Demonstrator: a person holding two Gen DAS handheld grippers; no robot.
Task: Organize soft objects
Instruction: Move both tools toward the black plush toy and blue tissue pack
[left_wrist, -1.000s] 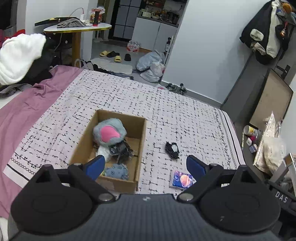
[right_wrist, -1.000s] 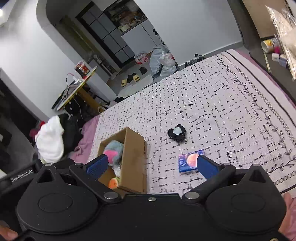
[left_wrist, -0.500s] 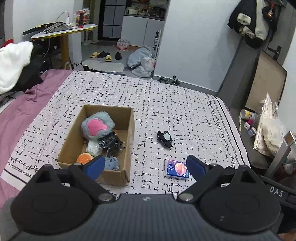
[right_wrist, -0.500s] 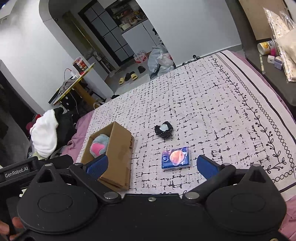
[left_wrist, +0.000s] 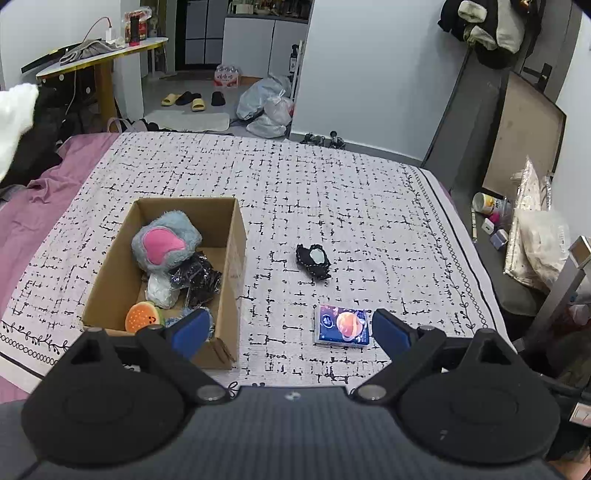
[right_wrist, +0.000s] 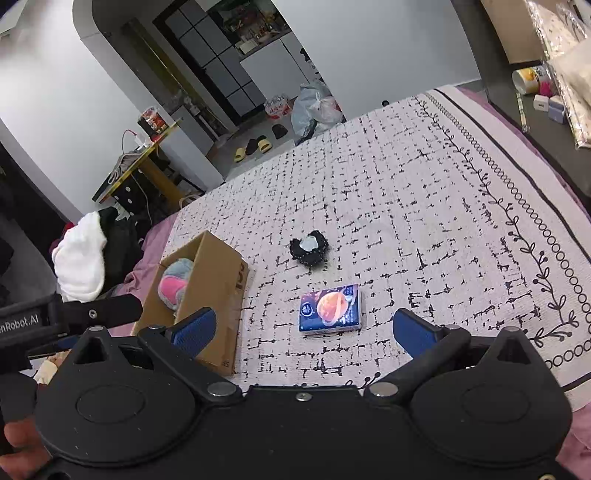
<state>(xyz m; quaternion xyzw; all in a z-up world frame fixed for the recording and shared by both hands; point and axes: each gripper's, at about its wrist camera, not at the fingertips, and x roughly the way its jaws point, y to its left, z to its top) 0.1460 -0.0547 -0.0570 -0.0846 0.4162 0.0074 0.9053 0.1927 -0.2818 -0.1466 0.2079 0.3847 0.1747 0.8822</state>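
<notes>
An open cardboard box sits on the patterned bedspread. Inside lie a grey-and-pink plush, black bagged items, a white bundle and an orange burger toy. Right of the box lie a small black soft item with a pale centre and a blue tissue pack. My left gripper is open and empty above the bed's near edge. My right gripper is open and empty, just short of the tissue pack.
A purple sheet and white-and-black clothes lie left of the bedspread. A dark side surface at the right holds a can, small items and plastic bags. The left gripper's body shows at the left of the right wrist view.
Both grippers have pulled back and up from the bed. The box, black item and tissue pack now sit farther off and more centred. Both stay open and empty.
</notes>
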